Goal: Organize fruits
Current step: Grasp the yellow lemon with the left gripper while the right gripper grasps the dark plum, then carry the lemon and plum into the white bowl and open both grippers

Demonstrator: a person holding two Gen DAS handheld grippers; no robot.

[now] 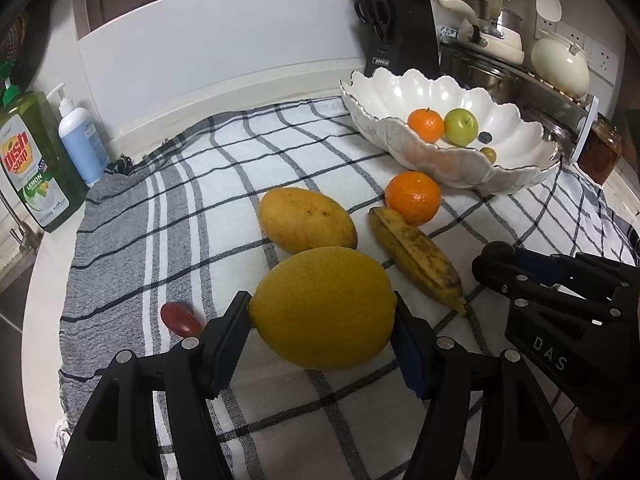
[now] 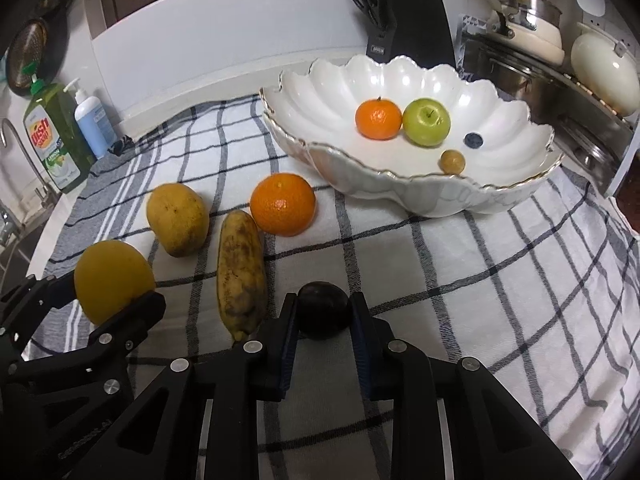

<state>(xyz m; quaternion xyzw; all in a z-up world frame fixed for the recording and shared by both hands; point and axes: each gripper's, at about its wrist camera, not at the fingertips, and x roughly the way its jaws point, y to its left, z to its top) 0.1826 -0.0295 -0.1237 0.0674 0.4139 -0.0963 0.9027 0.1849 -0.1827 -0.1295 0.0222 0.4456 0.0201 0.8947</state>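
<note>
The large yellow lemon (image 1: 324,307) sits clamped between the two fingers of the left gripper (image 1: 323,312), just in front of the mango (image 1: 306,219) on the checked cloth (image 1: 192,216). Beside it, the right gripper (image 2: 323,314) has its fingers closed on a dark round fruit (image 2: 323,309), apparently a plum, over the cloth just right of the spotted banana (image 2: 241,276). The banana lies between the mango and the plum, its far end close to a loose orange (image 2: 283,204), which rests just in front of the scalloped white bowl (image 2: 400,72). Inside the bowl are a smaller orange (image 2: 378,118) touching a green apple (image 2: 426,121), a blueberry (image 2: 473,139) and a small yellowish fruit (image 2: 453,161). A red grape (image 1: 181,319) lies on the cloth just left of the lemon.
</note>
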